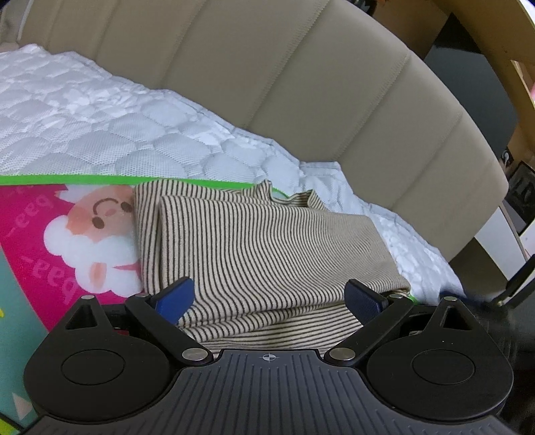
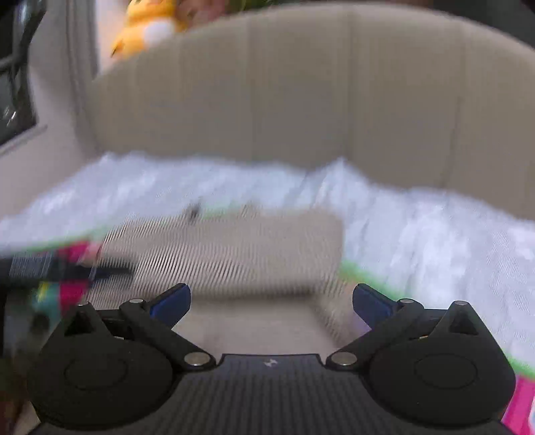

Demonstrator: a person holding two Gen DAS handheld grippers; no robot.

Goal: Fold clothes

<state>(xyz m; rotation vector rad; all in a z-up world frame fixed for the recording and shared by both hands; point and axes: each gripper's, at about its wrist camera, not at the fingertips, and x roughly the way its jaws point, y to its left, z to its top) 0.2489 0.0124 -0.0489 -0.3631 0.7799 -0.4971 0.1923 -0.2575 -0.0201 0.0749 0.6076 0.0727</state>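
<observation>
Both pairs of jaws stand spread wide with nothing between them: the left gripper [image 1: 269,297] hovers low over the near edge of the striped knit top [image 1: 254,244], and the right gripper [image 2: 269,301] frames the same garment from farther off, its view smeared by motion blur. The top, beige with thin dark stripes, lies folded into a compact stack of several layers, its near layers reaching under the left gripper's blue pads [image 1: 174,299]. It rests on a bright play mat [image 1: 50,234] with a pink panel, a cartoon sheep and a green border, and its far corner runs past that border. Beyond lies a white quilted mattress pad [image 1: 100,120], then a padded beige headboard [image 1: 301,83]; in the right view a yellow plush toy [image 2: 143,26] sits above it. The fold looks largely done, so the step in hand seems to be releasing or squaring up. Any next move would call for pinching all layers together at one edge, since a shallow bite could peel off only the top layer.
</observation>
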